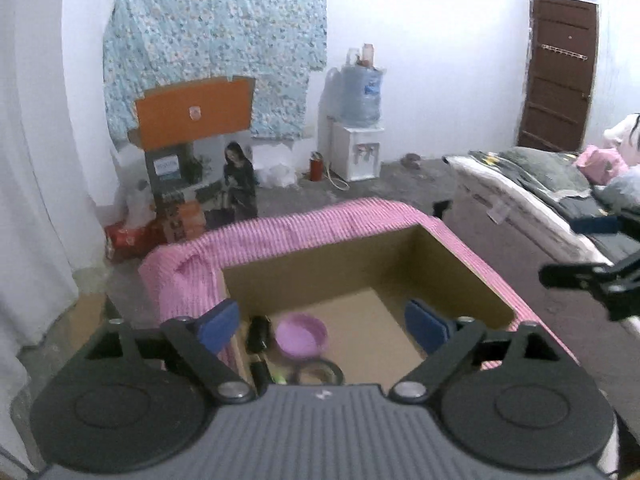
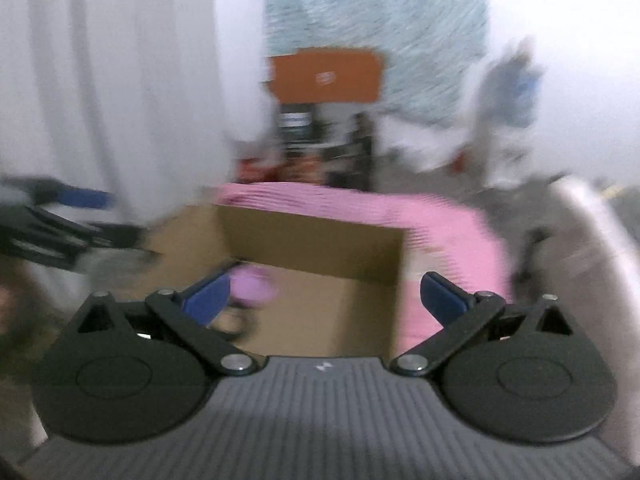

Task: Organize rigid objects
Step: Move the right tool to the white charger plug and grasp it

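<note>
Both our grippers hang spread and empty over the box: left gripper, right gripper. We judge the drop-off step done; the next move calls for fetching another object from outside the box. Inside the cardboard box, at 7 o'clock: one purple bowl, one black object, one tape ring. At 12, beyond: one pink cloth, one water dispenser.
</note>
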Demonstrator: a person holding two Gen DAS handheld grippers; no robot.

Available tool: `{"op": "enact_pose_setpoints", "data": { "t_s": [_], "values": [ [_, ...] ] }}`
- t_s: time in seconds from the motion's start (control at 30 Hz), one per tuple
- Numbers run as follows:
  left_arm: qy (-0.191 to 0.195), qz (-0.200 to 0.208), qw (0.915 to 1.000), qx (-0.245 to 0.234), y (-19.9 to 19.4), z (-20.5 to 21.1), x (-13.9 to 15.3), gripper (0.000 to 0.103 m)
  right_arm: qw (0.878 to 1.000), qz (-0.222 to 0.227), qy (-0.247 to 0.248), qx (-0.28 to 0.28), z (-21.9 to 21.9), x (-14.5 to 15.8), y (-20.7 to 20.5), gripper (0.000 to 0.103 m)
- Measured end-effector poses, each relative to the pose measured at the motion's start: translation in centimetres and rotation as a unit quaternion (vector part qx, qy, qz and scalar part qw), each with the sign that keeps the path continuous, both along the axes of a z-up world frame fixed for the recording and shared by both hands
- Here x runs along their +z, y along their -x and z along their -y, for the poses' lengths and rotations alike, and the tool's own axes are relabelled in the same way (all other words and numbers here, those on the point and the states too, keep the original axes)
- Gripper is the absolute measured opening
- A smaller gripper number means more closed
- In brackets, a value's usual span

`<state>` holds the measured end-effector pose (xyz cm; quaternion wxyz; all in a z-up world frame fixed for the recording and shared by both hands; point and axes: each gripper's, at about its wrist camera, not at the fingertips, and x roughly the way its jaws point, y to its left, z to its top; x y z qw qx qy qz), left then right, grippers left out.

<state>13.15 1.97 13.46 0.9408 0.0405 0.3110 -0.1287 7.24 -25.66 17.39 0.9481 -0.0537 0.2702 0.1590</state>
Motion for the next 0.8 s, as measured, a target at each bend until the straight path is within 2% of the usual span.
{"op": "enact_pose_setpoints", "data": {
  "t_s": [0.07, 0.17, 0.2, 0.27, 0.4, 0.57, 0.67, 0.73, 0.8],
  "values": [
    [0.012, -0.004, 0.9999, -0.001, 1.5, 0.3, -0.8, 0.099, 0.998, 0.026, 0.057, -0.026, -0.2, -0.7, 1.7, 0.102],
    [0.044, -0.007, 0.9990, -0.006, 3.7, 0.9, -2.4, 0.101, 0.992, 0.022, 0.120, -0.029, -0.4, -2.5, 3.0, 0.102],
    [0.054, -0.005, 0.9985, -0.006, 4.4, 0.8, -3.0, 0.103, 0.991, 0.020, 0.126, -0.030, -0.5, -3.3, 3.2, 0.102],
    [0.073, -0.004, 0.9972, -0.012, 5.7, 1.6, -4.5, 0.103, 0.993, 0.013, 0.108, -0.037, -0.2, -4.7, 3.9, 0.102],
    [0.097, -0.026, 0.9942, -0.038, 7.1, 3.5, -7.5, 0.103, 1.000, -0.008, 0.025, -0.018, 1.6, -8.2, 5.3, 0.102],
    [0.119, -0.045, 0.9892, -0.072, 7.6, 5.6, -10.4, 0.103, 0.999, -0.016, -0.023, -0.038, 2.4, -12.4, 6.2, 0.102],
    [0.094, -0.043, 0.9907, -0.088, 7.7, 7.6, -12.0, 0.103, 0.995, -0.036, -0.088, -0.034, 3.8, -14.1, 6.0, 0.102],
    [0.051, -0.032, 0.9938, -0.094, 7.7, 9.2, -13.1, 0.103, 0.991, -0.050, -0.123, -0.034, 4.4, -15.2, 5.6, 0.102],
    [0.009, -0.017, 0.9956, -0.092, 7.9, 10.6, -14.2, 0.103, 0.989, -0.054, -0.131, -0.037, 4.3, -15.9, 4.9, 0.102]
  ]
}}
